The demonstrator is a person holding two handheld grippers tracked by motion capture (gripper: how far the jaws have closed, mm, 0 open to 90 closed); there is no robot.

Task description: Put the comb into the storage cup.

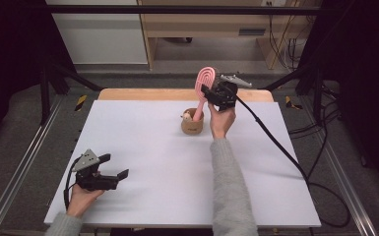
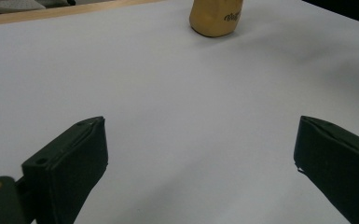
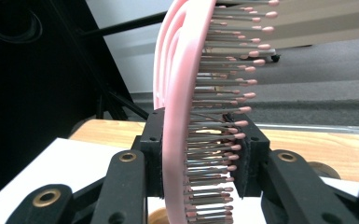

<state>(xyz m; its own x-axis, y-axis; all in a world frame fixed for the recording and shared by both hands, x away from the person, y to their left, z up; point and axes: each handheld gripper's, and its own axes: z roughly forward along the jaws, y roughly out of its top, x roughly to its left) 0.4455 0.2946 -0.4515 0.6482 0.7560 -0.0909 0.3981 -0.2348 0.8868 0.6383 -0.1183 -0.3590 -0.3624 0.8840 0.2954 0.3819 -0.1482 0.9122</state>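
Clamping from both sides, the black jaws of the right gripper (image 3: 198, 158) are closed on a pink hairbrush (image 3: 182, 93), one flat matte pad against its smooth plastic back and the other pressing into the bristle side. The bristles (image 3: 224, 100) are thin, straight grey pins, each ending in a small rounded pink ball, set in even rows. The brush head is an elongated oval built of concentric pink loops with open slots between them, and it stands upright above the right gripper (image 1: 211, 93) in the high view, where the hairbrush (image 1: 203, 91) narrows to a handle that dips into a small, rounded tan cup (image 1: 192, 125) on the counter (image 1: 177, 172). That cup (image 2: 214, 18) looks smooth and faintly glossy, with dark lettering on its side. The counter top is a flat, matte white sheet with a pale wooden edge at the far side. Near the front left corner, the left gripper (image 1: 114, 167) rests low over the white surface, its blocky black jaws spread wide with nothing between them.
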